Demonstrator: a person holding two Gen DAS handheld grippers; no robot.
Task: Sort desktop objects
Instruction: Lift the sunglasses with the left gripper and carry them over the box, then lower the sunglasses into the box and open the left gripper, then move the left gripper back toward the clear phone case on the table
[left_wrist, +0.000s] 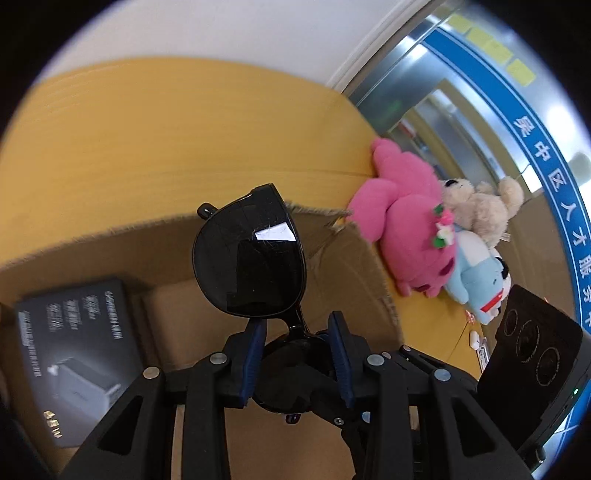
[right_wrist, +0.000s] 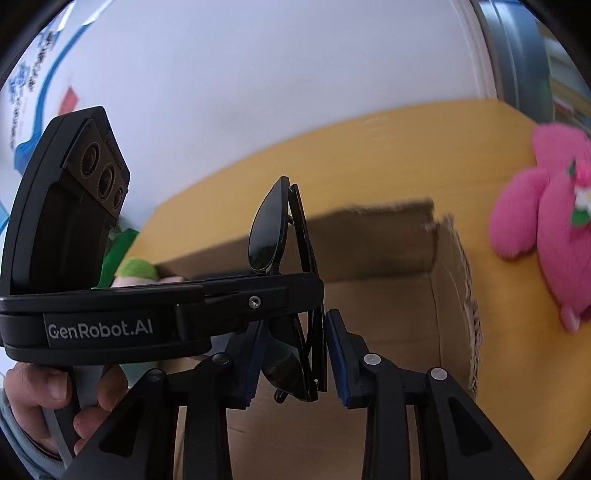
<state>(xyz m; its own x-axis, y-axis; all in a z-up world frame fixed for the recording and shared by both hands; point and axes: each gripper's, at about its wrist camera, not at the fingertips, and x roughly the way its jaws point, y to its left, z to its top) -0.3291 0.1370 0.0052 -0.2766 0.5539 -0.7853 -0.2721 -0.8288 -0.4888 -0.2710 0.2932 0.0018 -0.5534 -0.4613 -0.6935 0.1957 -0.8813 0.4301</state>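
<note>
- Yellow surface (left_wrist: 147, 140) carries an open cardboard box (left_wrist: 351, 258) — plush toys (left_wrist: 406, 229) just beside it.
- Folded sunglasses (left_wrist: 249, 254) hang over the box.
- Left gripper (left_wrist: 297, 354) jaws clamp the sunglasses.
- Right gripper (right_wrist: 291, 354) — jaws around them; contact unclear.

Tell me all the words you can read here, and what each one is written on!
"GenRobot.AI": white letters on the black handheld gripper body that a hand holds.
"吴中区人才服务": white characters on the curved blue wall band; it runs on out of view.
Black rectangular carton in the brown cardboard box: white lines and a gold mark, too blurred to read.
Blue print on the white wall: too blurred.
</note>
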